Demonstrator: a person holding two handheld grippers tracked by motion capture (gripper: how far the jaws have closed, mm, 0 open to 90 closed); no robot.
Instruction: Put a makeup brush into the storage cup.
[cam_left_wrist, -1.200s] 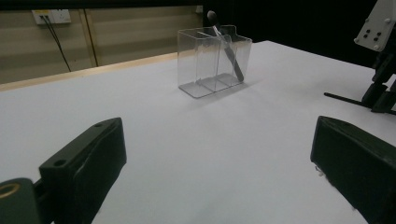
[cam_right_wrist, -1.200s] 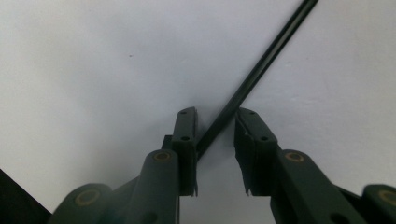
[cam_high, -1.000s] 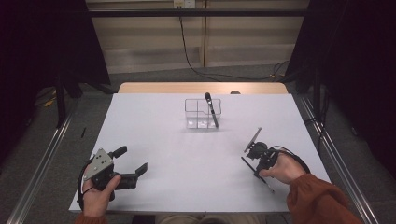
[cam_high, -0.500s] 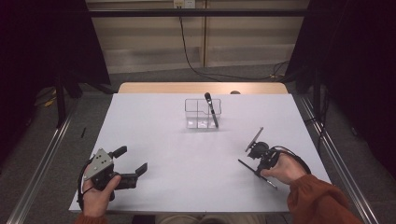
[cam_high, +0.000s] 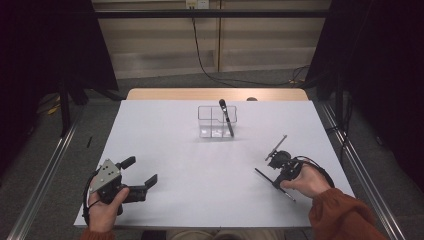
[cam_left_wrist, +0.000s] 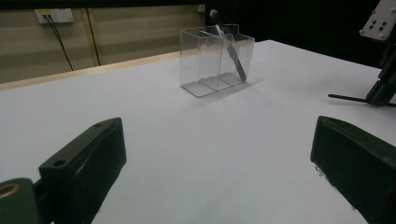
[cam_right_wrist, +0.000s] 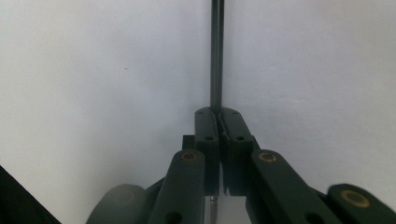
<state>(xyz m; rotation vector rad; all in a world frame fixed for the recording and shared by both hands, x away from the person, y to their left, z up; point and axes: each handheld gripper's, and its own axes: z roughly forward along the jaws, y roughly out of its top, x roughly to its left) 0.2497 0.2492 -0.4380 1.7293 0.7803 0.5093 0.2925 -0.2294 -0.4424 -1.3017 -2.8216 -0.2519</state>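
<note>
High view: right gripper (cam_high: 270, 165) clamped on thin dark rod (cam_right_wrist: 216, 51) low over white table (cam_high: 200, 190), near right edge | left gripper (cam_high: 142, 172) wide, holding nothing | clear organizer (cam_high: 217, 121) beyond, well apart

White table (cam_high: 200, 165), clear holder (cam_high: 212, 121), black pen (cam_right_wrist: 216, 51), black hand-held gripper (cam_right_wrist: 218, 114).

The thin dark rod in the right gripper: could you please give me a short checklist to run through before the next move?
1. Right gripper shut on the rod: ok.
2. Rod lifted off the table: cannot tell.
3. Clear organizer upright: ok.
4. Organizer has free compartments beside the pen: ok.
5. Left gripper open and holding nothing, apart from the organizer: ok.
</note>
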